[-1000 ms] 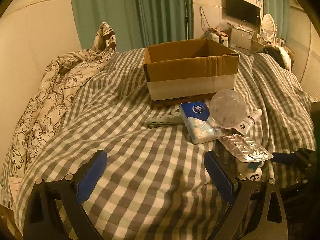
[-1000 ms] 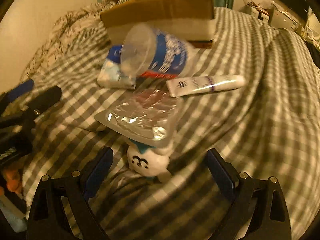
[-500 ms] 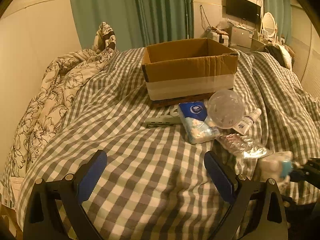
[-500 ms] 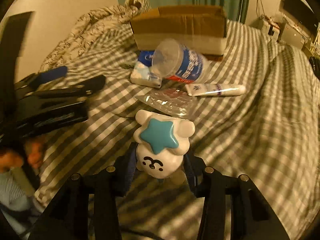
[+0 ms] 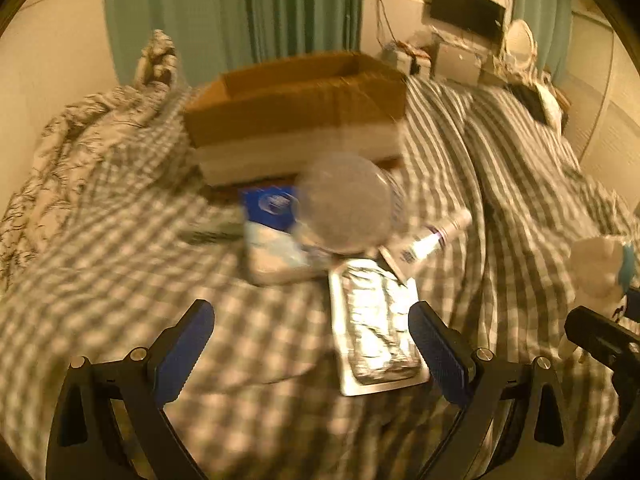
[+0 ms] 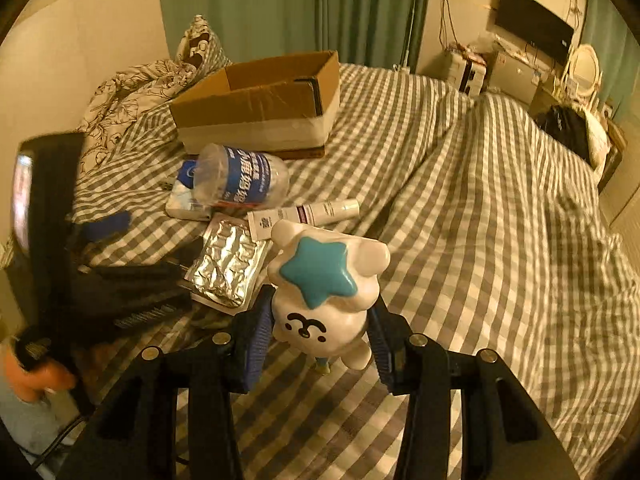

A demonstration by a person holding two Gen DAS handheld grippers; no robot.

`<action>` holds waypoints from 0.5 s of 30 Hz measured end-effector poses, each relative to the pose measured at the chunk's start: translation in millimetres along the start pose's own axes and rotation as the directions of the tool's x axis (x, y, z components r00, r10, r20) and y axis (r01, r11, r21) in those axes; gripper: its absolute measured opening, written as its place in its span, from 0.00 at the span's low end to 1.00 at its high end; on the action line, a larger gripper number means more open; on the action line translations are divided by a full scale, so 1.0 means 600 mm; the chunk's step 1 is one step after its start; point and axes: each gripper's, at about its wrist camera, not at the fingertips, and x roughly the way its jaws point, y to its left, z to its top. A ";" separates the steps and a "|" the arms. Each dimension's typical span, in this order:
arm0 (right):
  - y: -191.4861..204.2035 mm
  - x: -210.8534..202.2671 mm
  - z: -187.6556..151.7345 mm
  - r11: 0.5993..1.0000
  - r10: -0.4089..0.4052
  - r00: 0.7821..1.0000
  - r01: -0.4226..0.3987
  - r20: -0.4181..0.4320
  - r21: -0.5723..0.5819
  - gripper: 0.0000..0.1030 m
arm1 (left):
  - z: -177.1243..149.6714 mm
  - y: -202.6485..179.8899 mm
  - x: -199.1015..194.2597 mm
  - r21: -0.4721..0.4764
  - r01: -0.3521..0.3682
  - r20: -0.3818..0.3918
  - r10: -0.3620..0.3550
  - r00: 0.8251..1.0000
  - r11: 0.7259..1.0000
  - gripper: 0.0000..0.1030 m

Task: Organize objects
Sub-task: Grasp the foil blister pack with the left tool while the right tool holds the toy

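Checked bedding (image 6: 460, 184) covers the bed, and an open cardboard box (image 6: 260, 108) sits on it near the green curtains (image 6: 288, 4). Just in front of the box lie a clear plastic bottle (image 6: 240, 180) on its side, resting partly on a blue and white tissue pack (image 6: 182, 200), a white tube (image 6: 304, 214), and a foil blister pack (image 6: 228, 264) closest to the grippers.

The right gripper (image 6: 320, 332) has its 2 blue pads pressed against the sides of a white toy figure (image 6: 324, 300) with a teal star on its head. The toy is lifted clear of the bedding, its face toward the camera, tilted slightly. The jaws stand partly closed, as narrow as the toy's body allows.

The left gripper (image 5: 312, 344) hangs over the bedding with its jaws wide apart and nothing between the pads. The foil blister pack (image 5: 376, 332) lies just inside its right finger, not touched by it. From this view the bottle (image 5: 344, 208), tube (image 5: 436, 236) and box (image 5: 296, 112) are blurred. At the far right edge the toy (image 5: 600, 268) shows in the other gripper's grip.

A hand (image 6: 28, 372) holds the left gripper's handle at the lower left of the right wrist view.
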 end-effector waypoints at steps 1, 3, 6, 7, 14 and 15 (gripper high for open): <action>-0.004 0.002 -0.001 1.000 0.001 1.000 -0.001 -0.006 0.003 0.43 | -0.002 -0.011 0.010 0.014 -0.001 -0.013 0.001 1.000 1.000 0.97; -0.010 0.008 -0.003 1.000 -0.004 1.000 0.004 -0.009 0.009 0.43 | -0.007 -0.032 0.031 0.043 0.011 -0.043 -0.009 0.999 0.999 0.97; -0.021 0.016 -0.003 1.000 -0.001 1.000 0.002 -0.015 0.027 0.43 | -0.012 -0.050 0.049 0.072 0.025 -0.066 -0.021 0.998 0.997 0.97; -0.023 0.019 -0.003 1.000 0.000 1.000 0.000 -0.018 0.030 0.43 | -0.014 -0.053 0.056 0.078 0.027 -0.074 -0.021 0.997 0.997 0.97; -0.019 0.029 -0.008 1.000 0.001 1.000 0.000 -0.025 0.030 0.43 | -0.028 -0.069 0.079 0.145 0.022 -0.081 -0.010 0.997 0.989 0.76; -0.018 0.028 -0.008 1.000 -0.001 1.000 0.002 -0.025 0.030 0.43 | -0.029 -0.072 0.077 0.158 0.022 -0.081 -0.009 0.997 0.987 0.67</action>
